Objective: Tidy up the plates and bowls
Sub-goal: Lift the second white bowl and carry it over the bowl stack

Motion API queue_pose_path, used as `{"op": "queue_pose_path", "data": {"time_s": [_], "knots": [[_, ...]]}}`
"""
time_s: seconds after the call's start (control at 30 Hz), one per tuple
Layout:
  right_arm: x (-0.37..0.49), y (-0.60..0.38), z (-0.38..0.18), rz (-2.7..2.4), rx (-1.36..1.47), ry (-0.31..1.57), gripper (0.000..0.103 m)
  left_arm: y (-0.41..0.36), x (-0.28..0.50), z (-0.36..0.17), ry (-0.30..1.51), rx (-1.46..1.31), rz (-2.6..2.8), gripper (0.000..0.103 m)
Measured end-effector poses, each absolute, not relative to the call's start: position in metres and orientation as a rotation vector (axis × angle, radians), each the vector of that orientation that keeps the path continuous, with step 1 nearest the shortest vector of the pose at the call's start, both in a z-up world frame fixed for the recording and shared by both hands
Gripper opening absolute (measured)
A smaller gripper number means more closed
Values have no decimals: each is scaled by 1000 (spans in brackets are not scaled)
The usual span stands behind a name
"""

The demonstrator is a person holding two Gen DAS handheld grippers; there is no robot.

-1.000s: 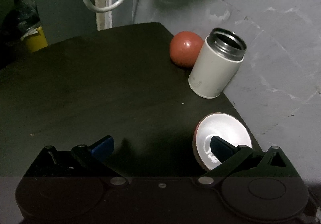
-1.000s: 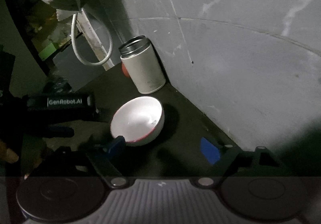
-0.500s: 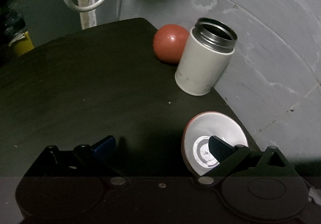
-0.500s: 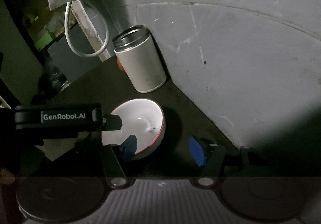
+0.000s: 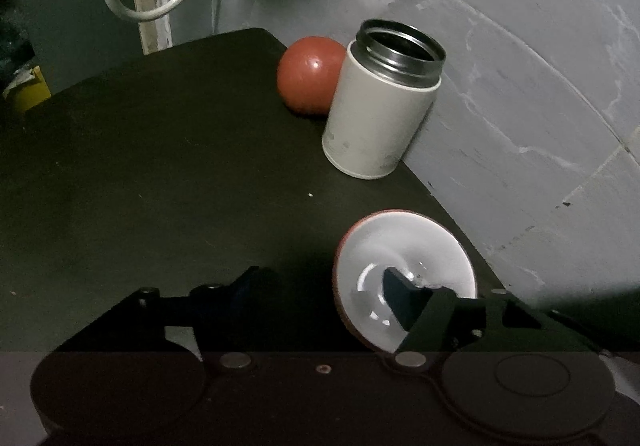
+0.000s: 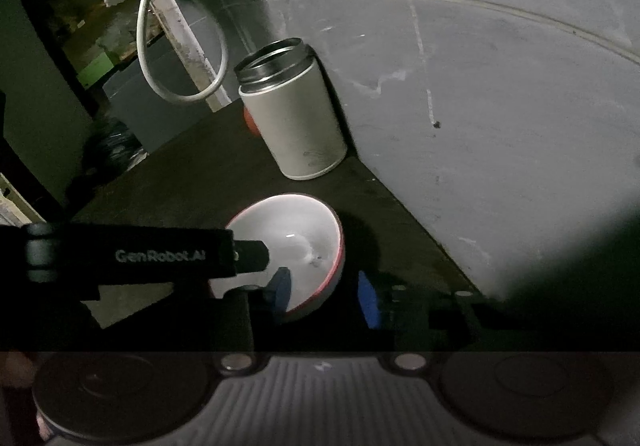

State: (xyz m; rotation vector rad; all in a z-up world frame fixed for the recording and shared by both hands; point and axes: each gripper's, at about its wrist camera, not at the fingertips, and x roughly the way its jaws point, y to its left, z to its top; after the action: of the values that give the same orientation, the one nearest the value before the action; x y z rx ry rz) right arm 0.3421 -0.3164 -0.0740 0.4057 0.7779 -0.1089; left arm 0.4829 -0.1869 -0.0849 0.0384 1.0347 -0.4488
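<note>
Now, left to right. Left gripper [image 5: 320, 286]: fingers spread wide, right one moved inside the white, red-skinned ceramic bowl [image 5: 404, 278] at the dark tabletop's [image 5: 160, 166] near right edge, nothing clamped. Right gripper [image 6: 324, 292]: fingers narrowed from wide to straddle the bowl's right rim, apparently not pinching. Far: red ball [image 5: 310, 76], lidless white steel-mouthed canister [image 5: 380, 114]. Judgement: grasp imminent.

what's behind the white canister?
A red ball-like object sits behind the canister, apparently touching it, on the dark table. The right wrist view shows only a red sliver. Whether it is an upturned bowl cannot be told.
</note>
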Motion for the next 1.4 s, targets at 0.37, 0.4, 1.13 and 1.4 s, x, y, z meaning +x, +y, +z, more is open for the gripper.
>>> {"op": "queue_pose_path", "data": {"time_s": [0.37, 0.4, 1.13, 1.4], "knots": [[344, -319, -72, -74, 397, 790, 24, -188, 480, -94, 1070, -37, -472, 21], [343, -319, -72, -75, 397, 789, 23, -188, 479, -94, 1068, -34, -467, 19], [291, -313, -24, -13, 395, 695, 17, -167, 415, -36, 948, -75, -449, 15], [254, -310, -4, 27, 396, 682, 17, -155, 376, -15, 916, -95, -460, 15]]}}
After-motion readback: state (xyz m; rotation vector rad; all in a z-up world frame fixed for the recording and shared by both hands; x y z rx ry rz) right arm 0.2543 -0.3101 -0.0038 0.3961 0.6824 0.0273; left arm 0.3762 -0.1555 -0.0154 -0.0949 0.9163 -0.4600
